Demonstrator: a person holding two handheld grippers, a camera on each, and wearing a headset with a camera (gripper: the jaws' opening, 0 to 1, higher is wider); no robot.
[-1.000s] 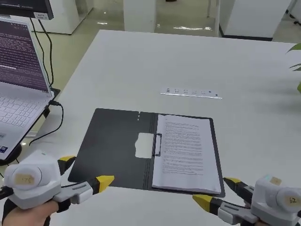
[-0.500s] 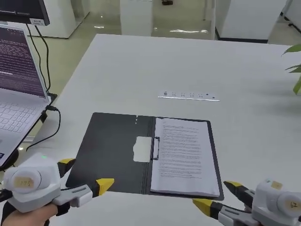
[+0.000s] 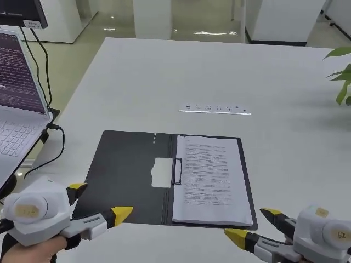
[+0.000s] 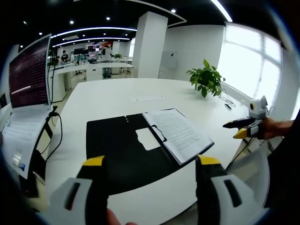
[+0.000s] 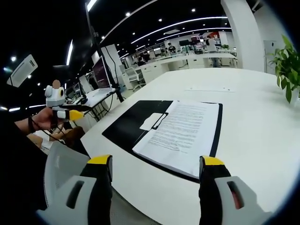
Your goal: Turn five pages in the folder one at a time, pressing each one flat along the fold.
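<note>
the yellow-tipped fingers [image 3: 122, 212] of your left gripper [image 3: 100, 200] stand wide apart, and the fingers of your right gripper [image 3: 252, 223] are spread wide too. both pairs are held in the air and close on nothing. the left gripper is near the front left corner of the folder [image 3: 129, 175] and the right gripper is near its front right corner, on your side of the near edge.

the folder lies open and flat on the white table [image 3: 164, 71], close to the table edge at your side. its left half is a bare black cover with a small white patch [image 3: 160, 172] beside the spine. a black clip [image 3: 177, 171] sits at the spine, on the left edge of the stack of printed pages [image 3: 211, 178] — this stack lies flat on the right half.

beyond the folder, well apart from it, a white socket strip [image 3: 214, 109] lies on the table. at your left there is an open laptop [image 3: 13, 109] with a black cable [image 3: 55, 150] — at the far right, some green leaves of a plant [image 3: 340, 71].
</note>
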